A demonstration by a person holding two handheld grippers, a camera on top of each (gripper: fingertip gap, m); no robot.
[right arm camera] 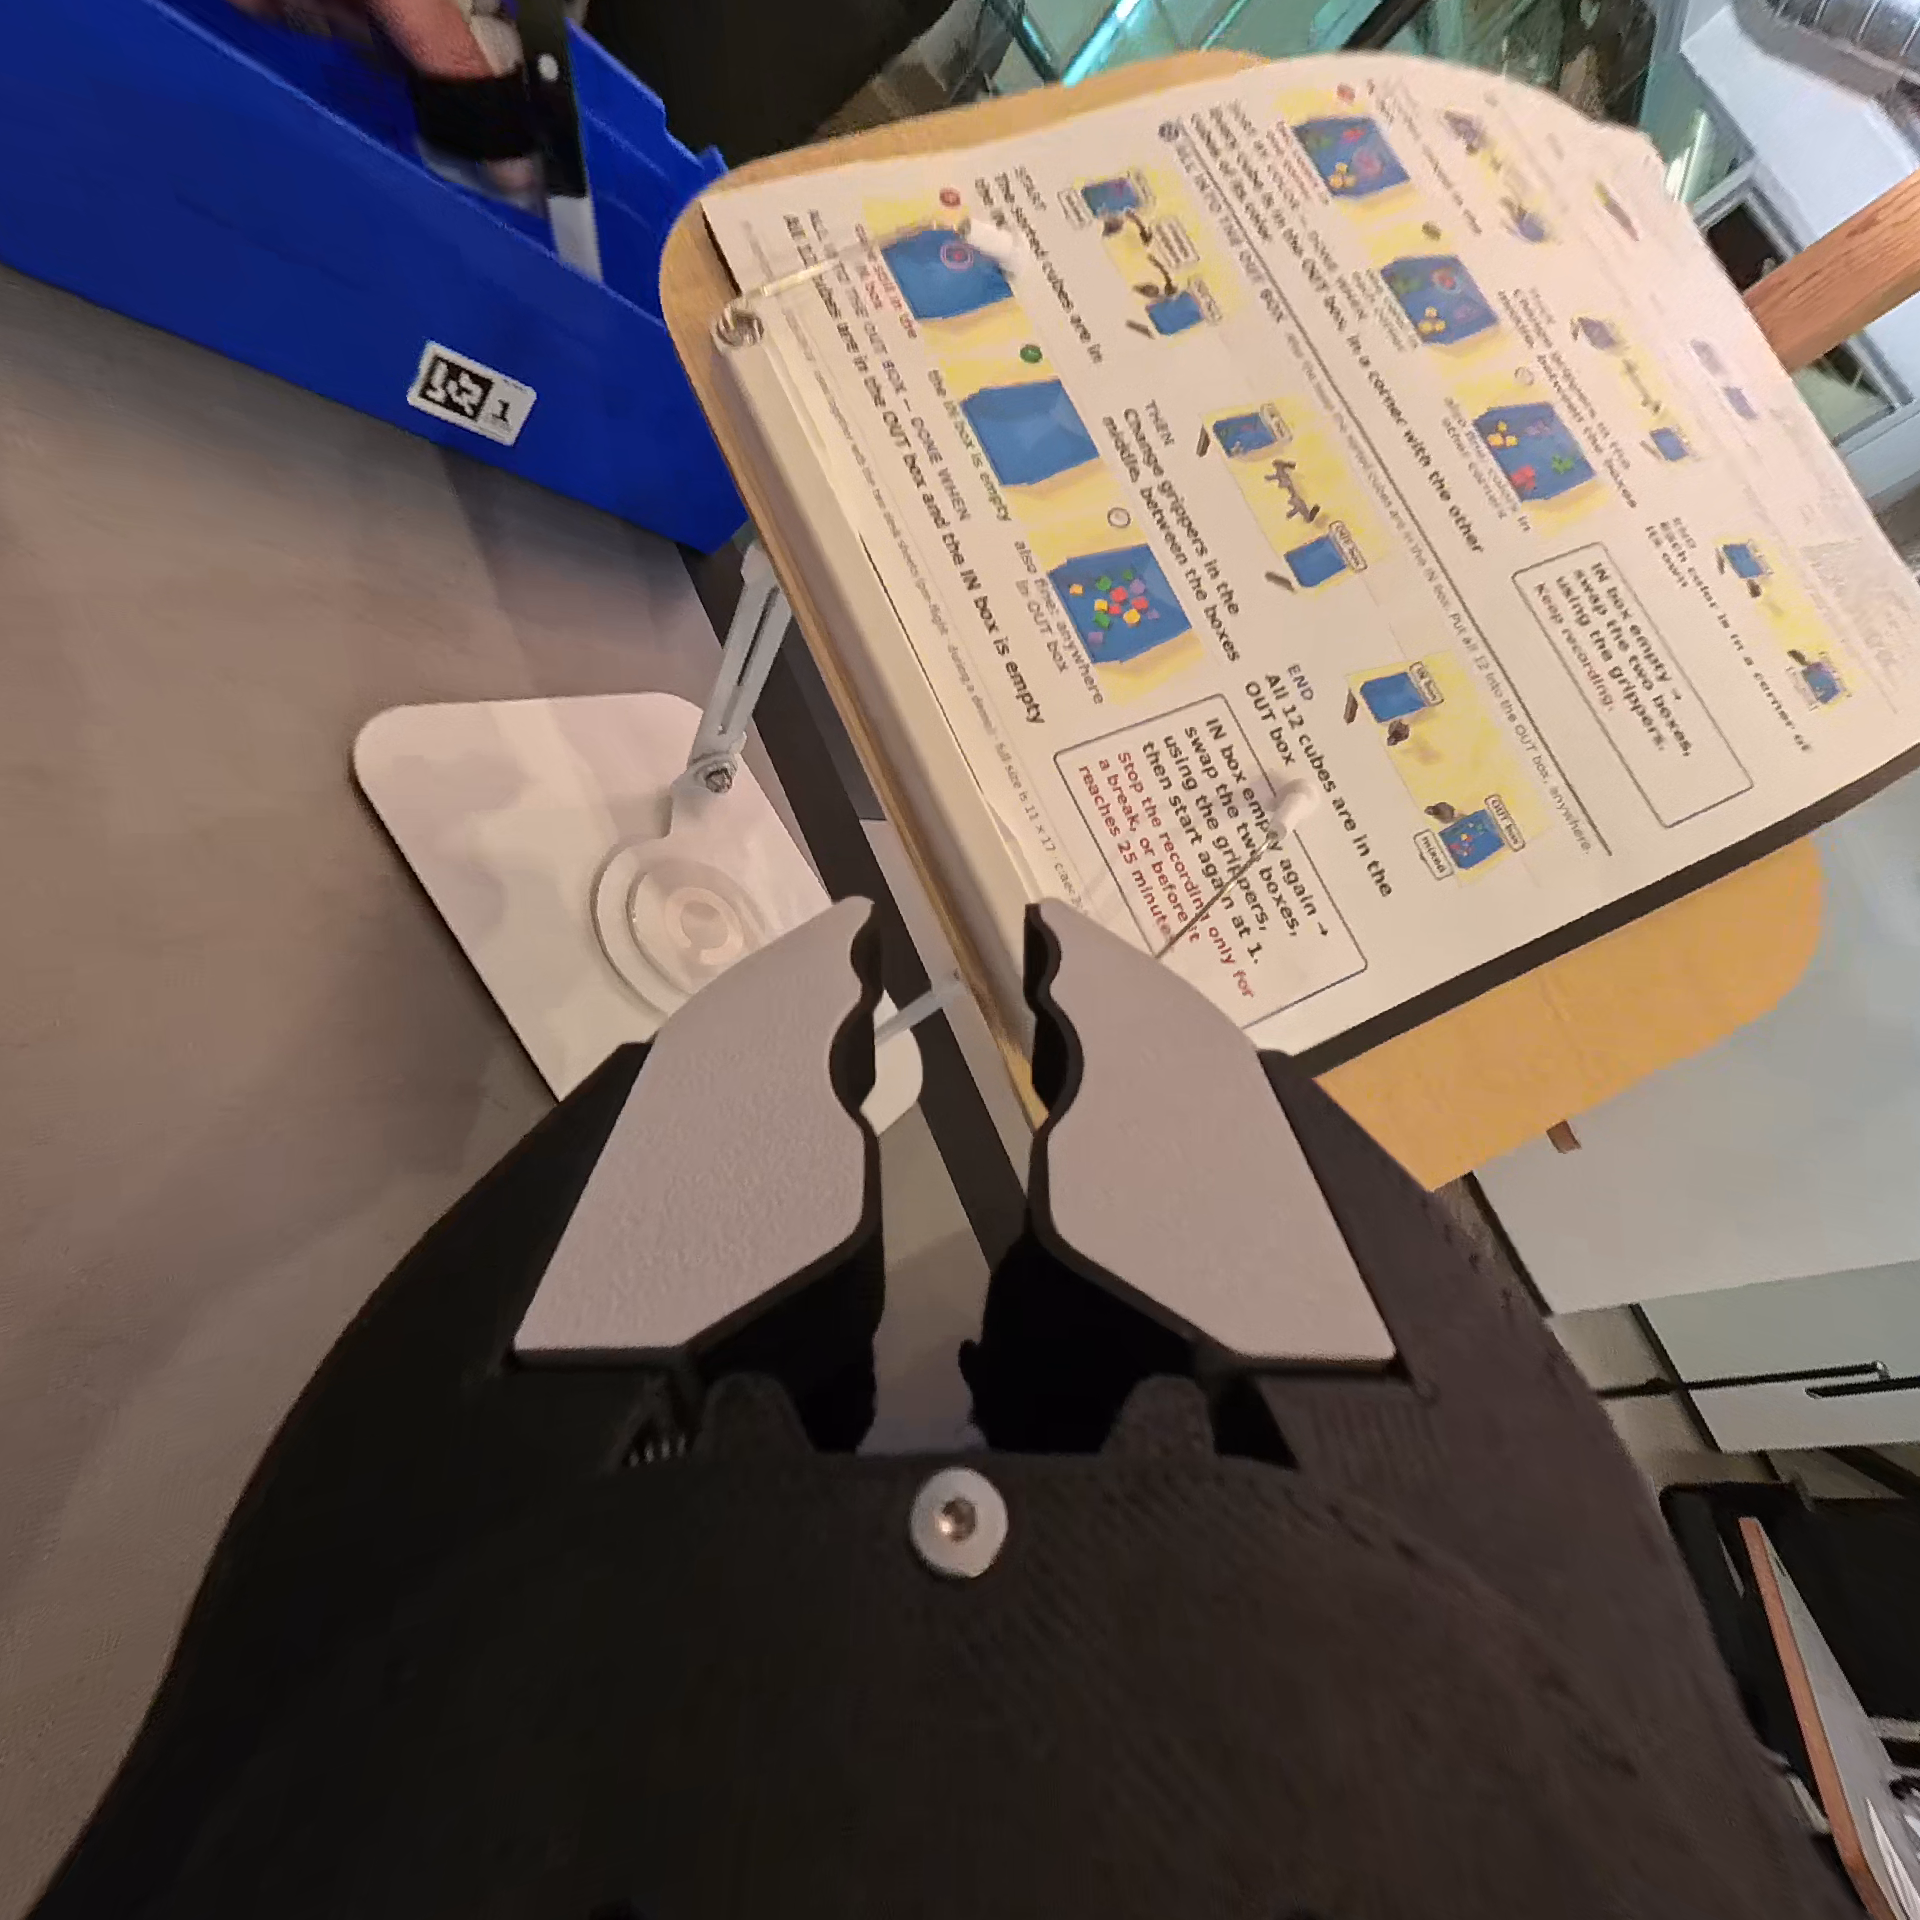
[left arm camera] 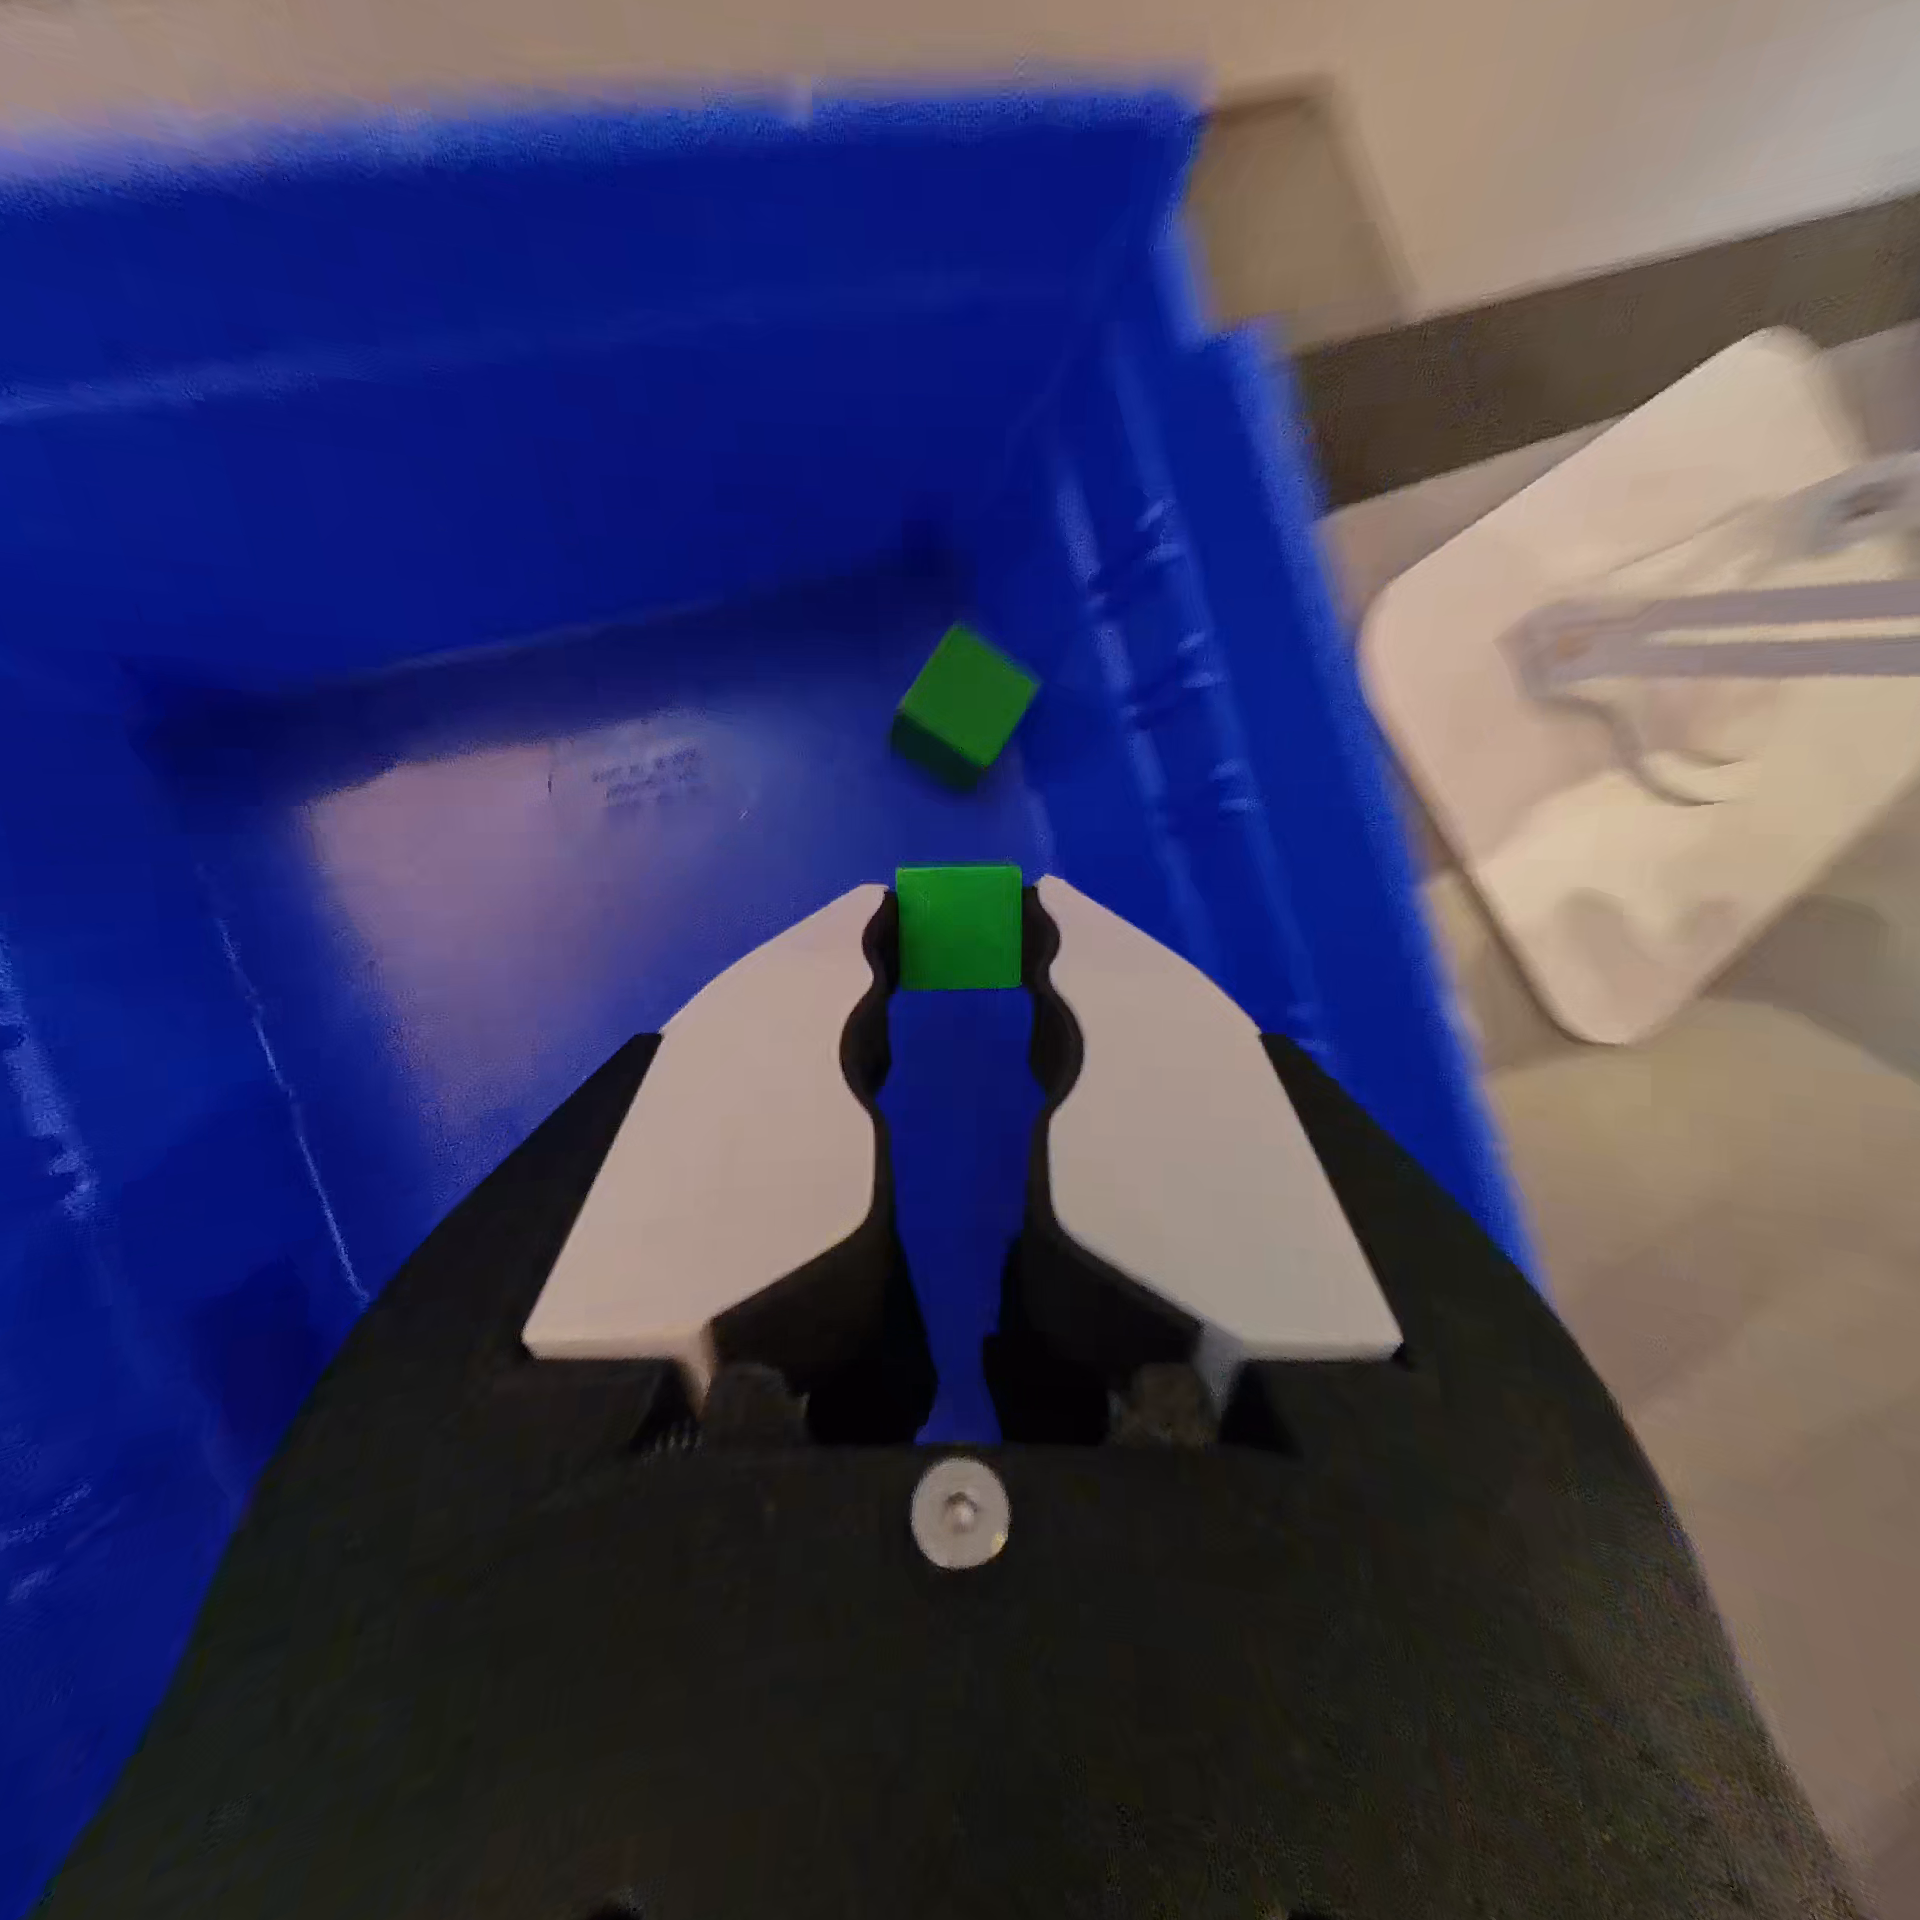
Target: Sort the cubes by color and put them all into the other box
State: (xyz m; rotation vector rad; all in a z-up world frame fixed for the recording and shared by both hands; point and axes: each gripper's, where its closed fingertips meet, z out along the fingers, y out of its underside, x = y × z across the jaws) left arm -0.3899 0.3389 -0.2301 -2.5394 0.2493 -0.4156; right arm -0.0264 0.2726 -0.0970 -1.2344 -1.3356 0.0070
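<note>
Left gripper [left arm camera: 958, 925] over the blue box [left arm camera: 520, 468], fingers clenched on a green cube [left arm camera: 958, 927], both pads pressed to its sides. A second green cube [left arm camera: 966, 707] lies on the box floor near the right wall. Right gripper [right arm camera: 951, 935] over the desk [right arm camera: 208, 831], fingers parted, nothing between them; instruction sheet [right arm camera: 1299, 468] on a stand beyond.

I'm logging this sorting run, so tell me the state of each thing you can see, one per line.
Left gripper: fingers closed on a green cube, held over the box.
Held green cube: gripped on both sides, level.
Second green cube: loose on the box floor.
Blue box: open-topped.
Right gripper: fingers apart, holding nothing.
Instruction sheet: propped on a stand.
</note>
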